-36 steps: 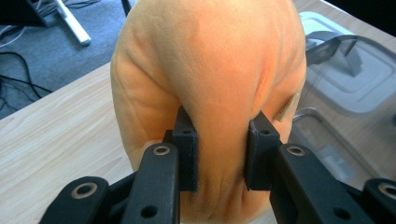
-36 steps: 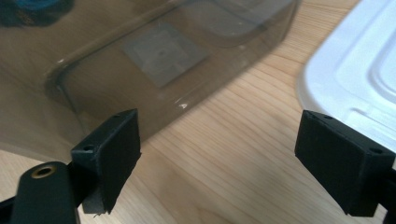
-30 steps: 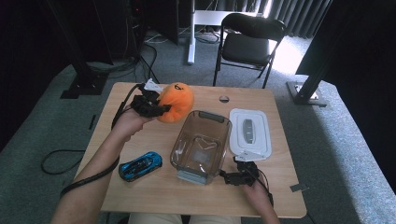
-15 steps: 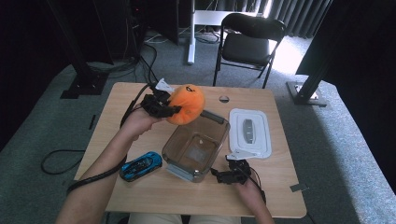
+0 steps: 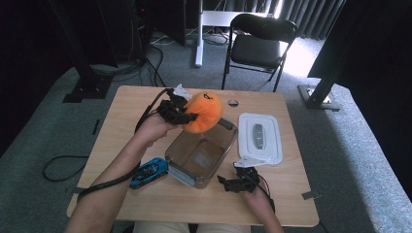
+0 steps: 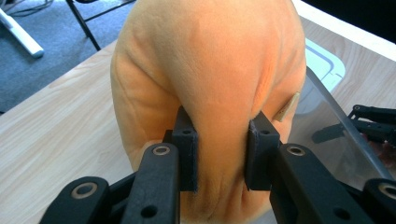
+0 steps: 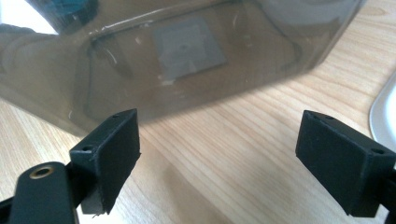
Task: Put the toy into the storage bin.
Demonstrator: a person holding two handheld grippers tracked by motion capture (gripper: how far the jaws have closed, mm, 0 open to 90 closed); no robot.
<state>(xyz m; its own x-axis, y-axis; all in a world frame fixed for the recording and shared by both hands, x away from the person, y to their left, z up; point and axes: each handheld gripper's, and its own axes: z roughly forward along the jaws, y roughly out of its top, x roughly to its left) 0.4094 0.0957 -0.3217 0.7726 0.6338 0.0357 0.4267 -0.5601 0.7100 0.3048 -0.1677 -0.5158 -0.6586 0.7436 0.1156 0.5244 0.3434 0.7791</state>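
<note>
Orange plush toy (image 5: pixel 203 112) clamped in left hand-held gripper (image 5: pixel 177 112) above bare clear container (image 5: pixel 180 156); right hand-held gripper (image 5: pixel 232 182) wide.

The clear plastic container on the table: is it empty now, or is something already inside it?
Empty. Through the container only its bare bottom shows. The orange plush toy hangs above its far rim, pinched in the left tongs. Its white lid lies beside it.
</note>
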